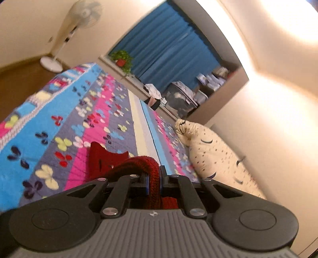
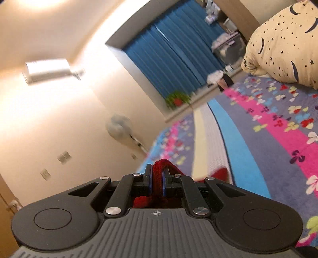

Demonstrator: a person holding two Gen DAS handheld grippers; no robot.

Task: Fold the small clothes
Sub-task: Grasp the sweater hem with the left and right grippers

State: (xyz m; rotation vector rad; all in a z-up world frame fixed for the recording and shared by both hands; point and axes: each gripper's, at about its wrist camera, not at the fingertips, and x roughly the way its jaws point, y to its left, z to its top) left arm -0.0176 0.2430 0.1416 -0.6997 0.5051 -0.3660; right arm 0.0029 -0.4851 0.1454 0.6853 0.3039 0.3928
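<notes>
Fan (image 1: 83, 12) at far left, left gripper (image 1: 154, 178) with fingers clamped on red knit (image 1: 147, 164) lifted over the bed (image 1: 49, 111), right gripper (image 2: 157, 178) fingers likewise clamped on it, blue curtain (image 2: 159, 59), pillow (image 2: 282, 45) at right

Red knit garment (image 1: 111, 160), butterfly-patterned striped bedspread (image 1: 59, 111), star-printed cream pillow (image 1: 214, 152), blue curtain (image 1: 171, 51).

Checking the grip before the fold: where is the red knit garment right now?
The red knit garment is pinched at its edge in both claws: the left claw and the right claw, above the patterned bedspread, near its white stripe.
</notes>
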